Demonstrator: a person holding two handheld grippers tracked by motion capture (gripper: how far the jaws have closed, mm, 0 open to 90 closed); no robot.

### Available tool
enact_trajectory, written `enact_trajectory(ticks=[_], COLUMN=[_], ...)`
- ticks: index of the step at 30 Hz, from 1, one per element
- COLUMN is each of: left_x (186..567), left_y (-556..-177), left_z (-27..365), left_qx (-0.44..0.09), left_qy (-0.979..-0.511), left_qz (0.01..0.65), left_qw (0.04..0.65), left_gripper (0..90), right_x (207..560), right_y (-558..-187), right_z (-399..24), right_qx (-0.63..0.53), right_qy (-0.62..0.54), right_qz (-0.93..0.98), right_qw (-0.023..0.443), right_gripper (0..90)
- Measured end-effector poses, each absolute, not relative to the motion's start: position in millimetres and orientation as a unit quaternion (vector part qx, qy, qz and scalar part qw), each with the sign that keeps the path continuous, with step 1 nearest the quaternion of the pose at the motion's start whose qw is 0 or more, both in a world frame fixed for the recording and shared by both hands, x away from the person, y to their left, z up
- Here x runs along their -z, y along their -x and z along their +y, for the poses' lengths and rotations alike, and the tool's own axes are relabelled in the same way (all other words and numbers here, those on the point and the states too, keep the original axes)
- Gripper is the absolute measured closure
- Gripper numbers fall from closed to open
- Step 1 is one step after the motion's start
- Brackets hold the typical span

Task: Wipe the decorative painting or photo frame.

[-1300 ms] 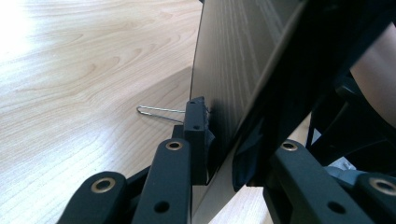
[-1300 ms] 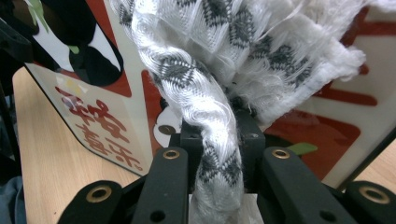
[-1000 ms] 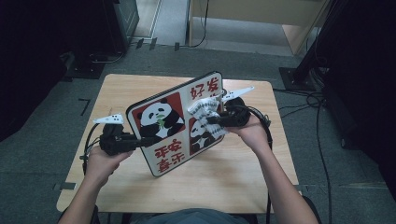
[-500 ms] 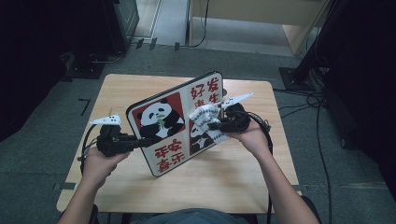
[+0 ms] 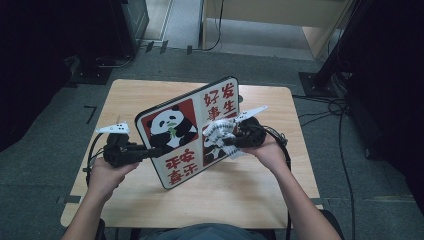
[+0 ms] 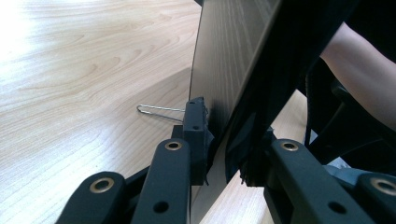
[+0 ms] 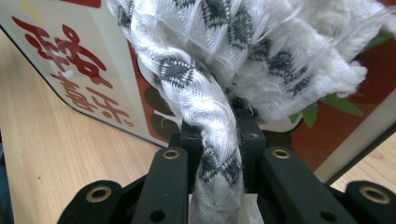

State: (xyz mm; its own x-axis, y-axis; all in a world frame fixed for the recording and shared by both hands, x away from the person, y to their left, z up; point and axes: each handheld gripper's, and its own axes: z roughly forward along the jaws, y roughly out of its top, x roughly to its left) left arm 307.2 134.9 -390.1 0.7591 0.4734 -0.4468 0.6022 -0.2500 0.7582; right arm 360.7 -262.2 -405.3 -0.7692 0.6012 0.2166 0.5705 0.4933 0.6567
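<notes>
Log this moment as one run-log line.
left gripper: shut on panda sign board edge, tilted up | right gripper: shut on white-grey cloth, against board face | wooden table

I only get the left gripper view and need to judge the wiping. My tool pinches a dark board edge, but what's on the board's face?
Observer: The board has two pandas and red characters on its face, which is tilted up toward the person.
Operator: What is the right tool doing?
Observer: The right tool is shut on a bunched white-grey cloth.
Operator: Where is that against the face?
Observer: In the high view, the cloth lies over the lower right panel, covering most of the second panda.
</notes>
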Motion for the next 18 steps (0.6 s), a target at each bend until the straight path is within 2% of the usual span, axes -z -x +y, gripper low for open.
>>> enact_trajectory(ticks=[18], left_x=[391], left_y=[-308], left_z=[135], left_qx=[0.070], left_qy=[-0.784], left_qz=[0.344], left_qw=[0.512], left_gripper=[76.5], right_x=[430], right_y=[-358], right_z=[-264], right_qx=[-0.358], right_qy=[-0.347], right_qz=[0.867], right_qw=[0.004], right_gripper=[78.4])
